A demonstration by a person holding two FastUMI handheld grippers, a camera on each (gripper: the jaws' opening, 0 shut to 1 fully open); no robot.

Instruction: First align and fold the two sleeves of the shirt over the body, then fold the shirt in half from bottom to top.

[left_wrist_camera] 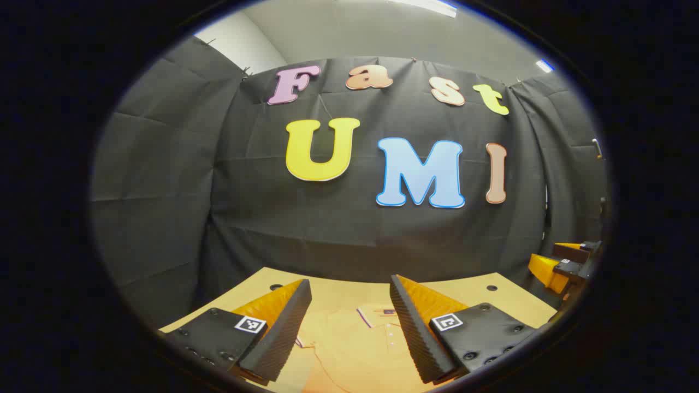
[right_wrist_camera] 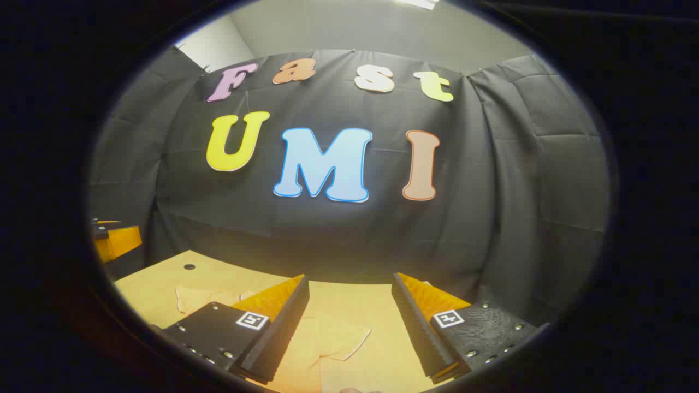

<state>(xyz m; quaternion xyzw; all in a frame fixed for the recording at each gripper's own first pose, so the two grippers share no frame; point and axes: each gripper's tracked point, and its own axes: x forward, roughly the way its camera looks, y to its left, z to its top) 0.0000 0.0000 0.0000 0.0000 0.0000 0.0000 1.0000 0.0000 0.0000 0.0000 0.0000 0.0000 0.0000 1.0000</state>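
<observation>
A pale yellow shirt point(left_wrist_camera: 349, 344) lies flat on the wooden table point(left_wrist_camera: 338, 289), its collar and button placket showing between my left gripper's fingers. My left gripper point(left_wrist_camera: 349, 308) hangs open above the shirt, holding nothing. In the right gripper view one short sleeve point(right_wrist_camera: 338, 338) of the shirt point(right_wrist_camera: 317, 349) spreads on the table point(right_wrist_camera: 158, 289), and another piece of the cloth point(right_wrist_camera: 202, 297) lies farther left. My right gripper point(right_wrist_camera: 349, 303) stands open above that sleeve, empty. The right gripper point(left_wrist_camera: 562, 265) also shows at the right edge of the left gripper view, and the left gripper point(right_wrist_camera: 112, 240) at the left edge of the right gripper view.
The booth's black cloth wall point(left_wrist_camera: 338, 218) closes the table's far side and both flanks. Small dark holes point(left_wrist_camera: 491, 287) mark the tabletop near its far corners. The table's far edge runs close behind the shirt.
</observation>
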